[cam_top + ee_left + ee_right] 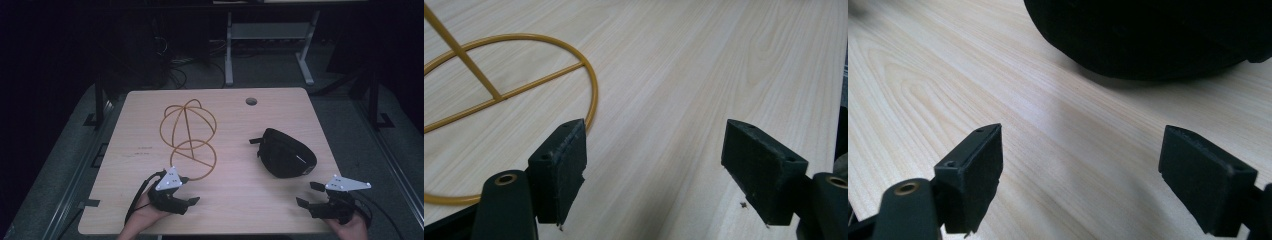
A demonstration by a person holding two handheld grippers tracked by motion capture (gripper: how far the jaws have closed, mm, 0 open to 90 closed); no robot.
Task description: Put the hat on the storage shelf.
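Wire stand: the yellow wire stand (189, 137) is standing on the wooden table (235, 205), left of centre, its round base ring lying flat; in the left gripper view the ring (591, 85) is passing just beside the left-hand jaw, not between the jaws.
Black cap: the black cap (286, 152) is resting on the table's right half, well apart from the stand; in the right gripper view it (1148, 35) is lying just ahead of the jaws.
Left gripper: the left gripper (189, 201) is hovering near the base ring, jaws released and holding nothing.
Right gripper: the right gripper (309, 195) is waiting just below the cap in the high view, jaws spread wide and empty.
Progress: judged as at the start; neither item is being gripped, and picking up the cap and any placing on the stand are both left to do.
Markings: a small pale mark is showing on the cap's side, too small to read; no other writing is visible.
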